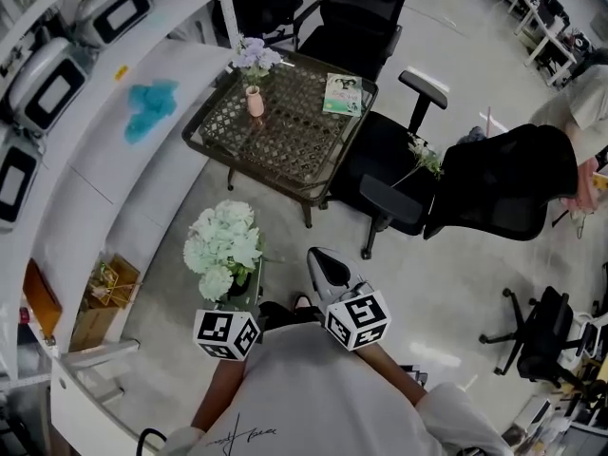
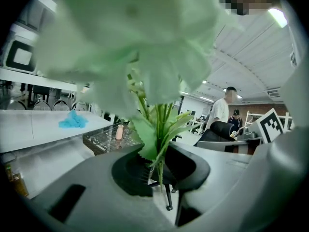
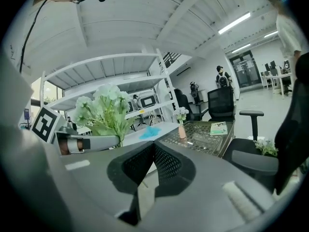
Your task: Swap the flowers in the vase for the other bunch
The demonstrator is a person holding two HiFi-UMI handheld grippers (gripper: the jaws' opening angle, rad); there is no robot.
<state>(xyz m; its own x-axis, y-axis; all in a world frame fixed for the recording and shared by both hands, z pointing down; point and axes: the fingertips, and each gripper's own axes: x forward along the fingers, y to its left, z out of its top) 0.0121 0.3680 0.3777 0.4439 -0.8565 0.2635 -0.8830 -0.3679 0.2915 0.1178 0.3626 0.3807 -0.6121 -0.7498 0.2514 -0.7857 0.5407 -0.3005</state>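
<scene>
Office floor fills the head view, with a woven-top table (image 1: 285, 150) in the upper middle. On it stands a small pink vase (image 1: 255, 101), and the lilac flowers (image 1: 255, 58) are still in it, so nothing has been swapped yet. Low in the frame, well apart from the table, the left gripper (image 1: 239, 302) carries the pale green bunch (image 1: 223, 243); the right gripper (image 1: 320, 259) sits just beside it at centre.

Left gripper view: the jaws are clamped on the bunch's green stems (image 2: 158, 144) at centre, its blooms filling the top of the frame. The vase shows small and far at middle left.

Right gripper view: the jaws are pressed together with nothing between them. The vase with its lilac flowers stands at centre right, the green bunch at left.

By my reading, only fetching the replacement is done; pulling out the lilac flowers and seating the green bunch both remain.
</scene>
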